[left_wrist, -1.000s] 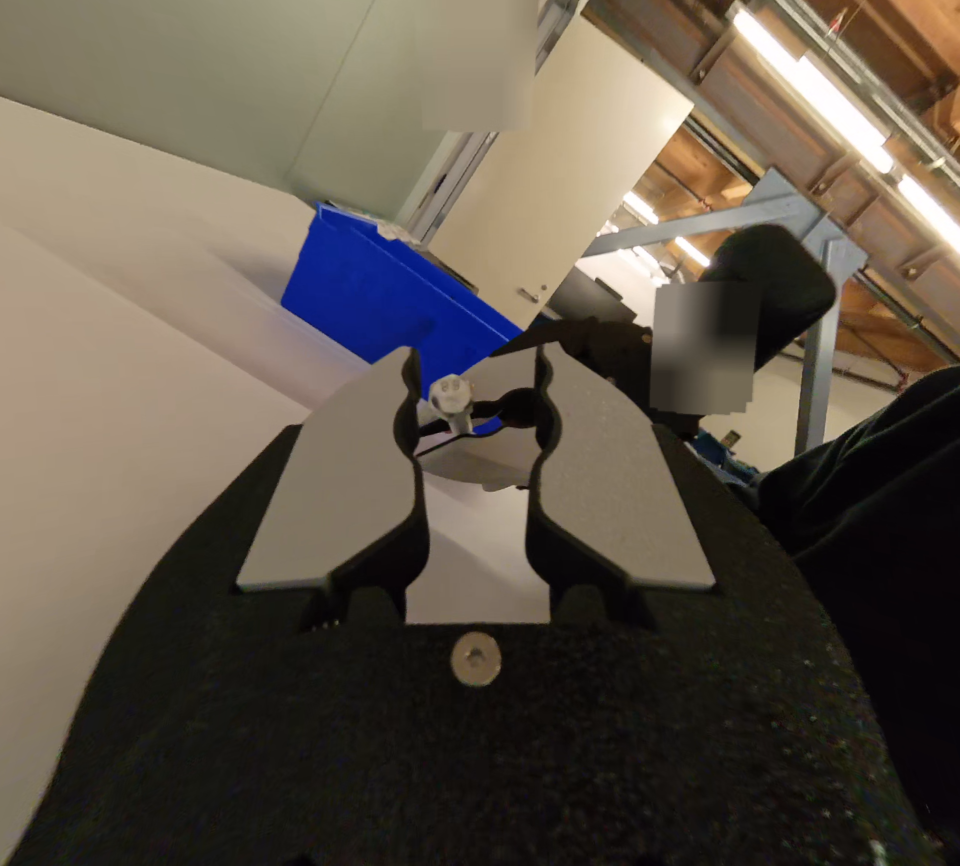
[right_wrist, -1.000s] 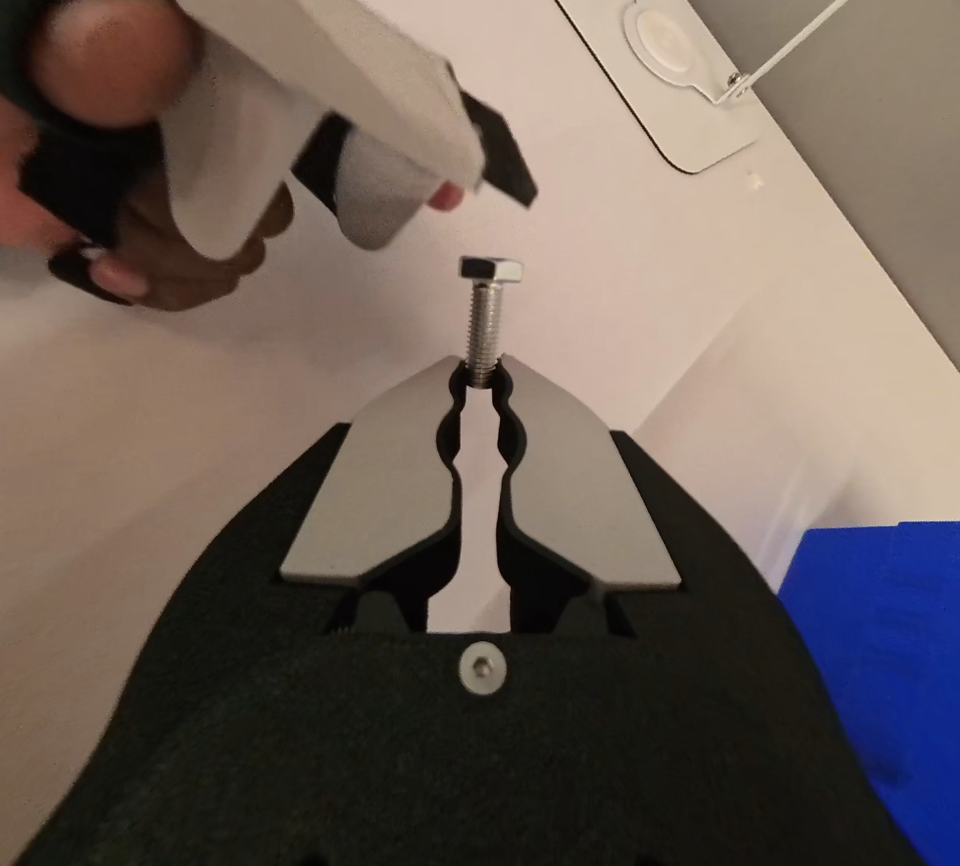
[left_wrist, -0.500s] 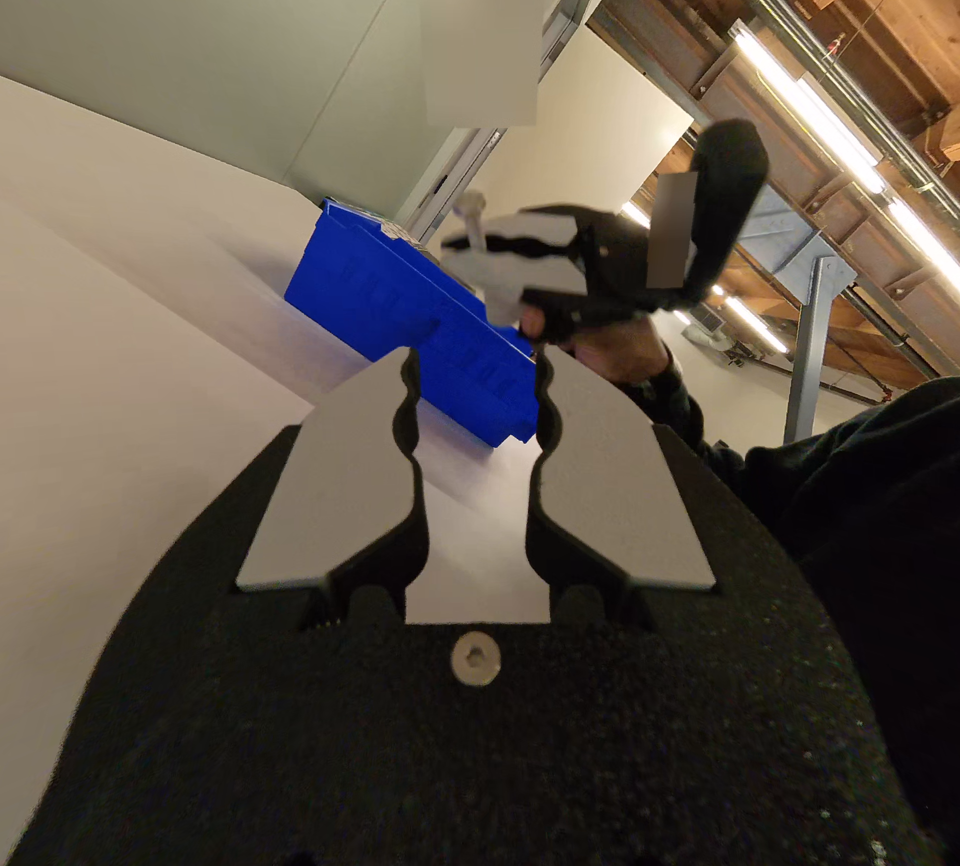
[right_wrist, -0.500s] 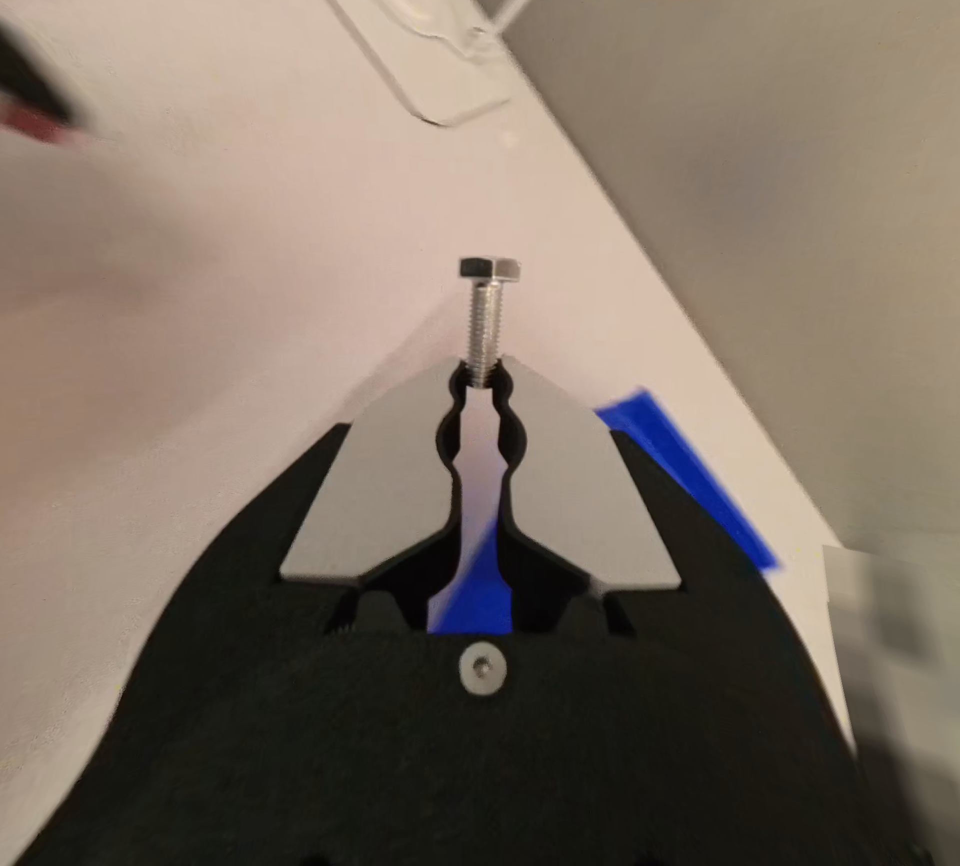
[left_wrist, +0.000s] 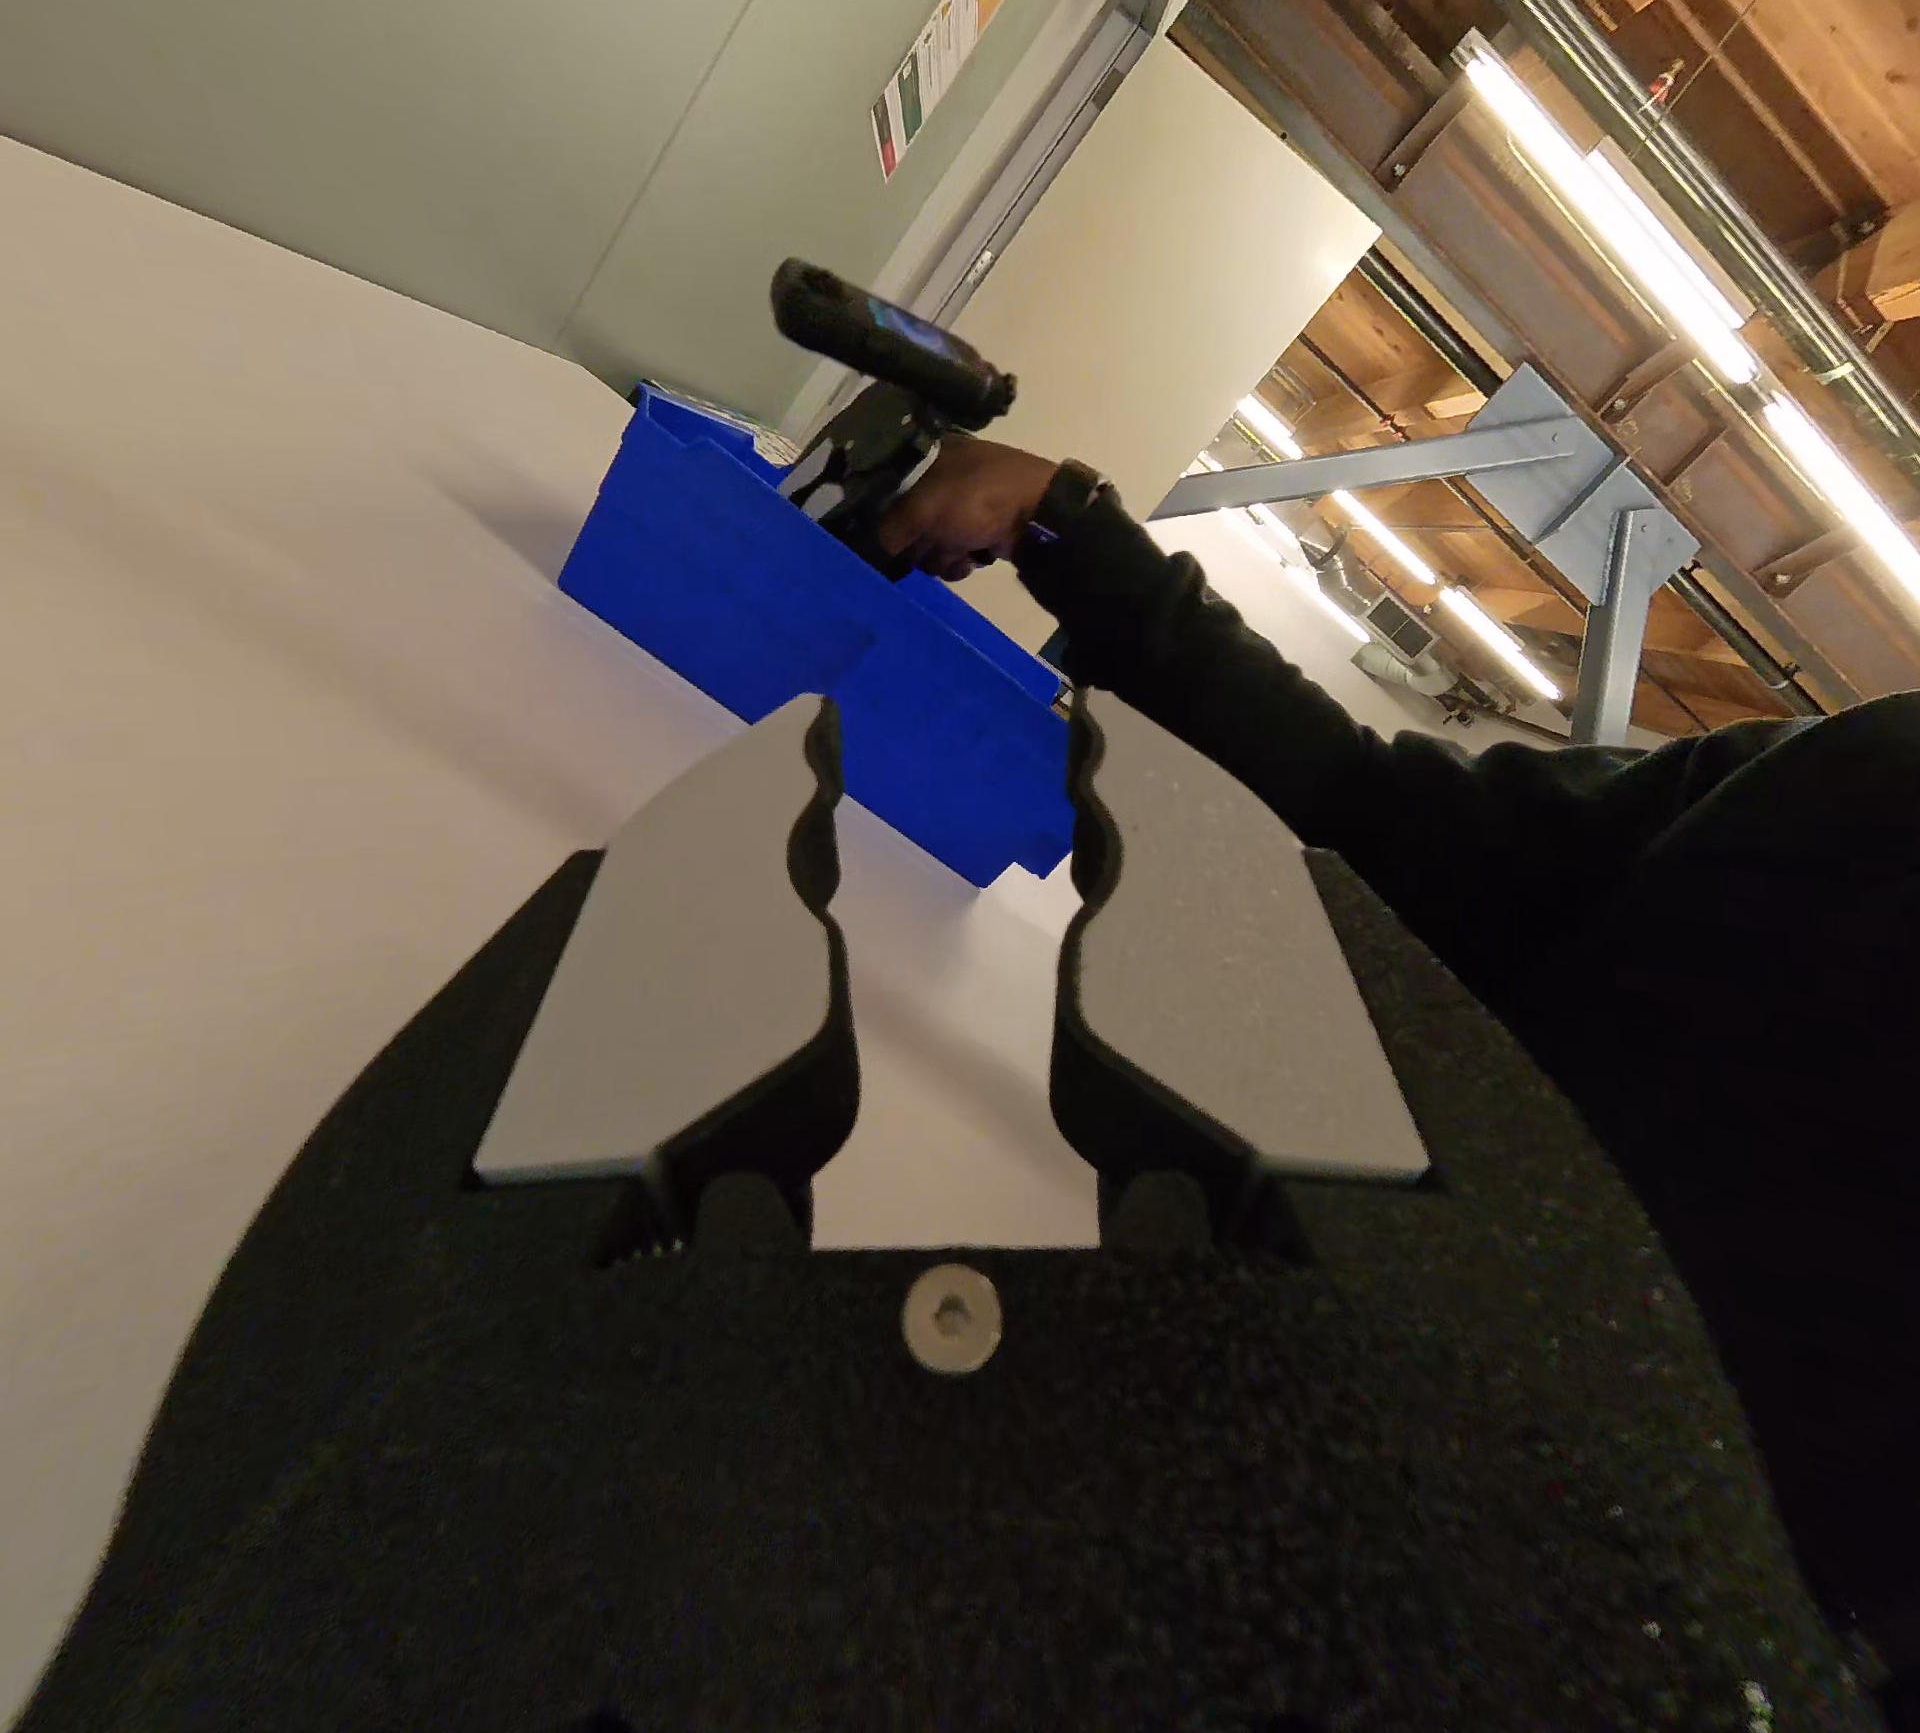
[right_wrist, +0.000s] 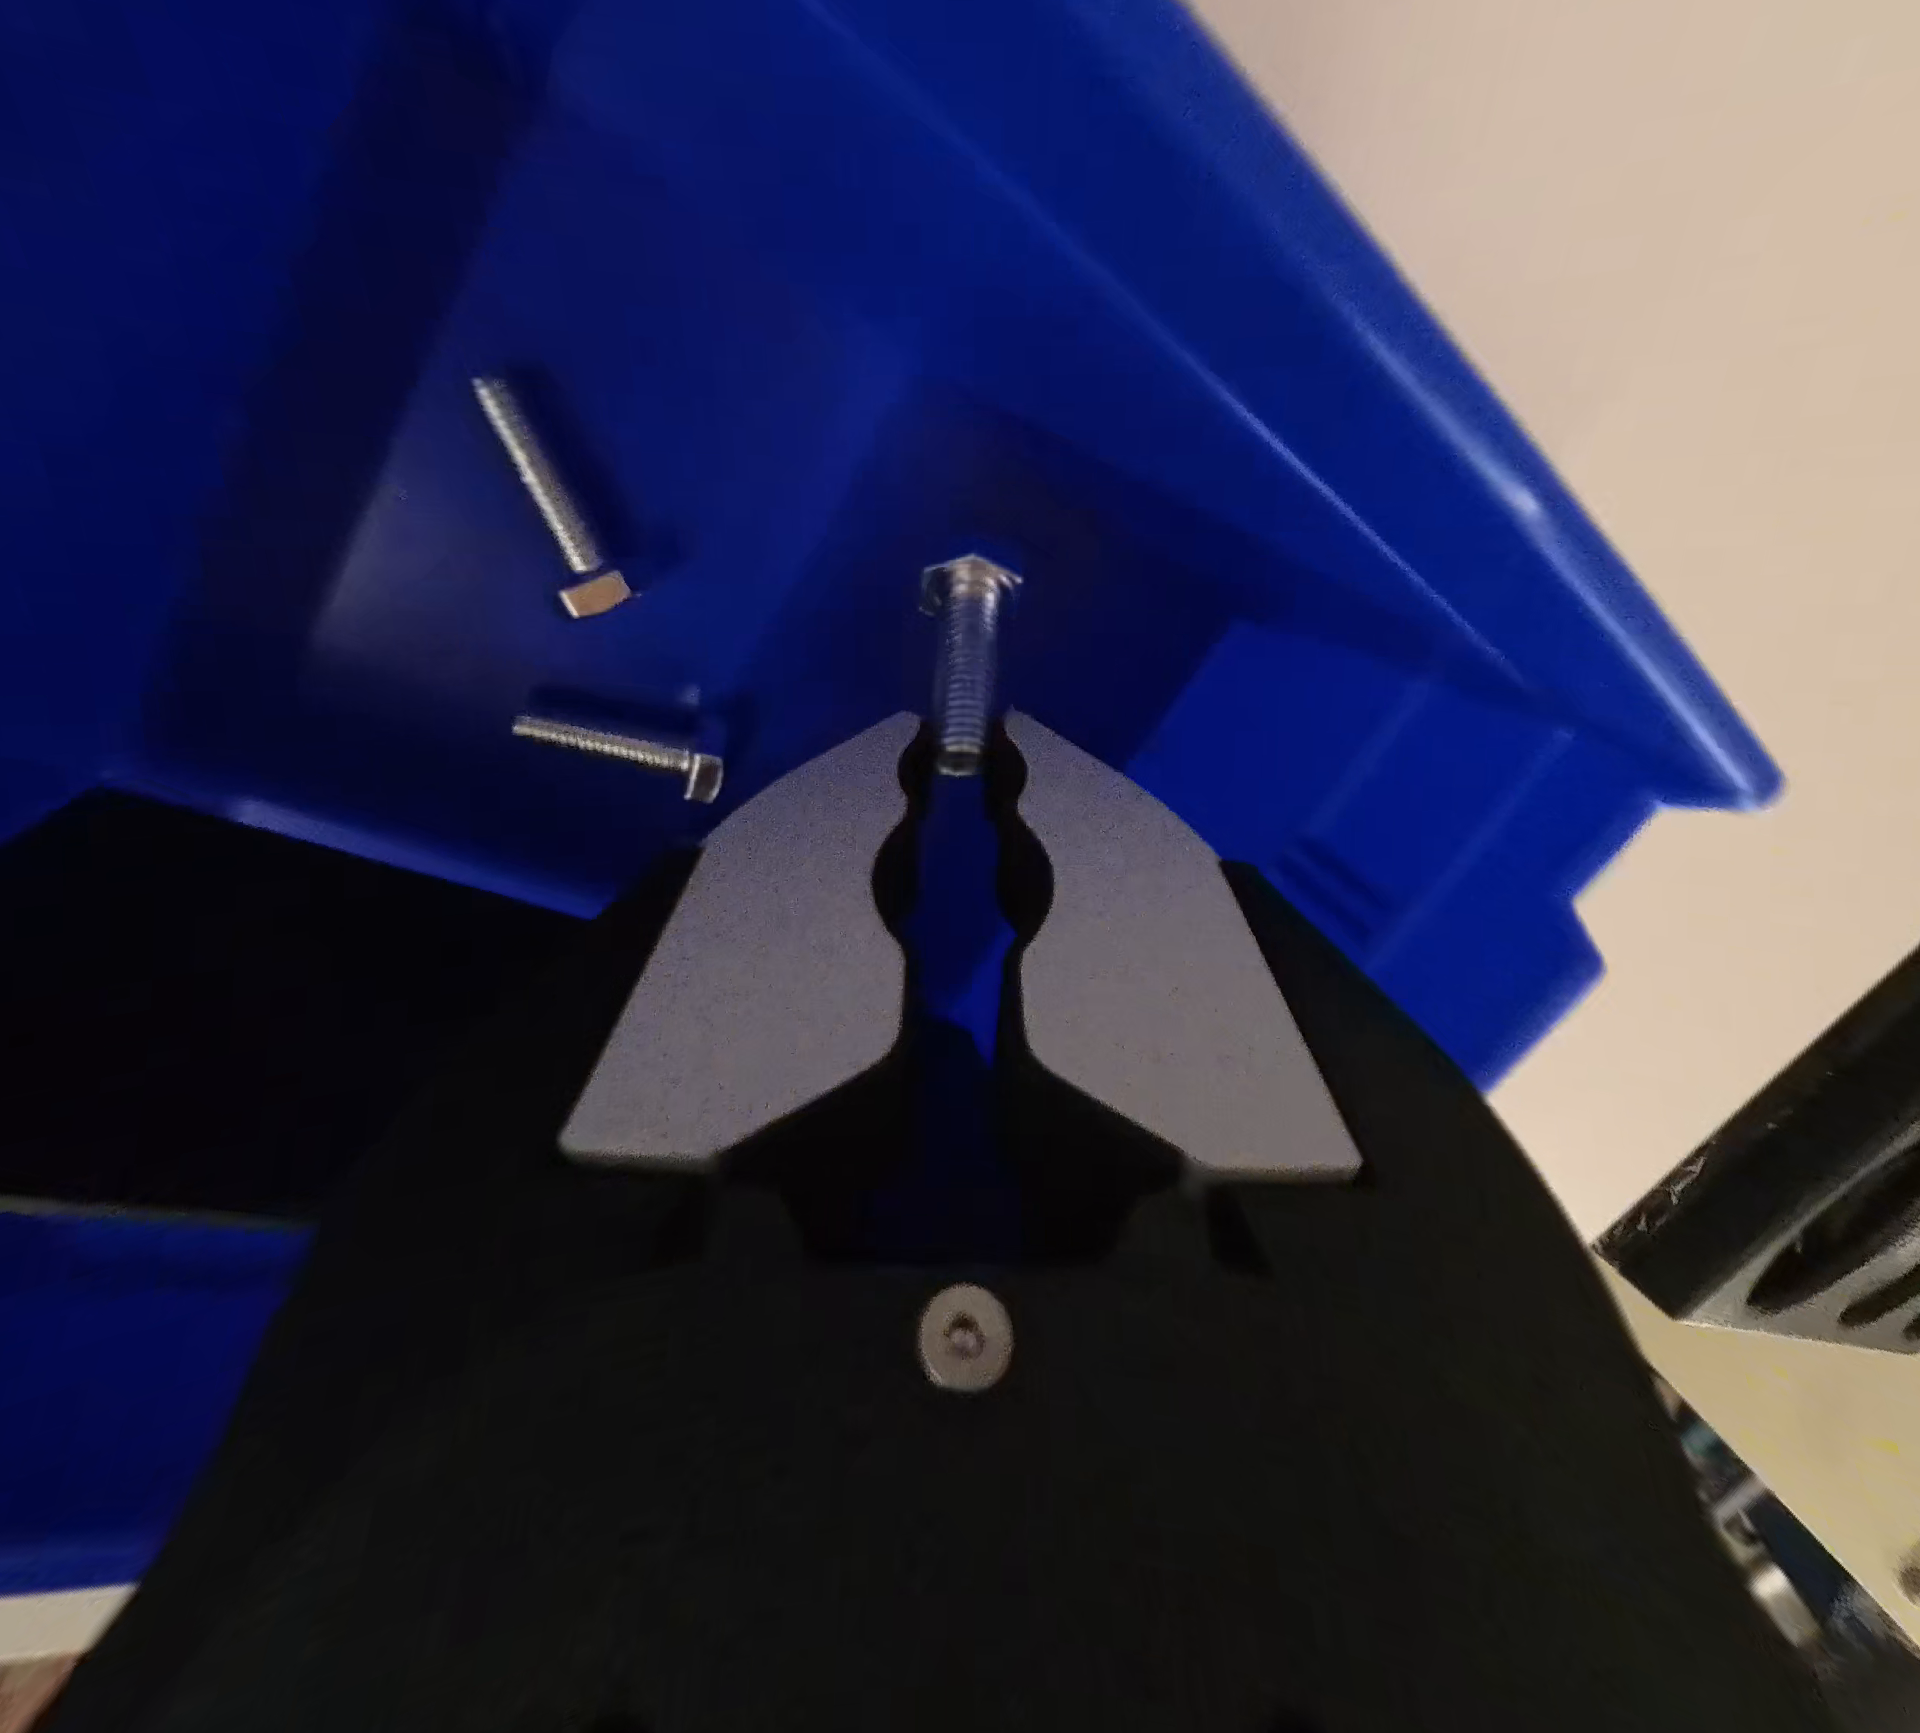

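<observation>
We had our right gripper (right_wrist: 961, 727) clamped on the threaded end of a silver bolt (right_wrist: 964, 655), head pointing down into the blue bin (right_wrist: 1091, 281) beside two loose bolts (right_wrist: 551, 499), while our left gripper (left_wrist: 951, 717) hung wide open, empty, near the bin.

In the left wrist view the right gripper (left_wrist: 831, 478) is reaching over the far rim of the blue bin (left_wrist: 790, 634), and its fingertips are lying hidden behind the bin wall and the gripper body. The bin's inside is not showing there. In the right wrist view motion blur is smearing the held bolt (right_wrist: 964, 644), so its head is reading only as a pale smudge, and the picture's top and left edges are cutting off the bin.
</observation>
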The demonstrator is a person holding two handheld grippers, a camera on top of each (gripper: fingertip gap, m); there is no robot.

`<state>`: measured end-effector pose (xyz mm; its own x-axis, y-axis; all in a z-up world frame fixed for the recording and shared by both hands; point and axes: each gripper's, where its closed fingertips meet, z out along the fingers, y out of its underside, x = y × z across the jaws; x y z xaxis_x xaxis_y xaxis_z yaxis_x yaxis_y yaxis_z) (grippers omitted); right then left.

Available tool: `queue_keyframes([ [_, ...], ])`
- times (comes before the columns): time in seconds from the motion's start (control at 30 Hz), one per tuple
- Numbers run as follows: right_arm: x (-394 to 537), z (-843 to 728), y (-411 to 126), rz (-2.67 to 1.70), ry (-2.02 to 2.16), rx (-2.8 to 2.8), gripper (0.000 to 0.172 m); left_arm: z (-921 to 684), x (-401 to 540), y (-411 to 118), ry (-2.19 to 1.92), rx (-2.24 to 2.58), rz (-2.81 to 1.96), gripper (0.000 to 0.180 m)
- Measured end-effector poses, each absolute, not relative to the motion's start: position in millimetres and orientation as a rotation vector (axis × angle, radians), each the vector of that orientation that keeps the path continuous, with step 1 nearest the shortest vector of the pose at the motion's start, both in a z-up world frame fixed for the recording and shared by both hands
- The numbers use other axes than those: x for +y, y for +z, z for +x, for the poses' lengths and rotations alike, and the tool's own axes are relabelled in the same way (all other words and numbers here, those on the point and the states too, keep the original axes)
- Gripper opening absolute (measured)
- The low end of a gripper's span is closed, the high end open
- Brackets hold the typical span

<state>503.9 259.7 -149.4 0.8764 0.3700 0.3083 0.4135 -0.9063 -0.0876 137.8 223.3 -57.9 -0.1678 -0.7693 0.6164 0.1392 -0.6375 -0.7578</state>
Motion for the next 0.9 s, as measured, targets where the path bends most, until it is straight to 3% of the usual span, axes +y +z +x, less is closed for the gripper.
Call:
queue_keyframes([
  [0.23, 261, 507, -167, -2.973, -0.44, -0.595, 0.012, 138, 221, -59, -1.864, 0.755, -1.478, 0.041],
  [0.37, 269, 513, -154, -2.86, -0.527, -0.521, 0.035, 138, 221, -60, -1.852, 0.773, -1.481, 0.041],
  [0.53, 261, 501, -104, -2.572, -0.588, -0.338, 0.044, 137, 221, -63, -1.739, 0.829, -1.493, 0.041],
  [0.9, 148, 369, -72, -2.115, -0.137, -0.28, 0.04, 30, 222, -63, -0.719, 0.758, -1.482, 0.044],
])
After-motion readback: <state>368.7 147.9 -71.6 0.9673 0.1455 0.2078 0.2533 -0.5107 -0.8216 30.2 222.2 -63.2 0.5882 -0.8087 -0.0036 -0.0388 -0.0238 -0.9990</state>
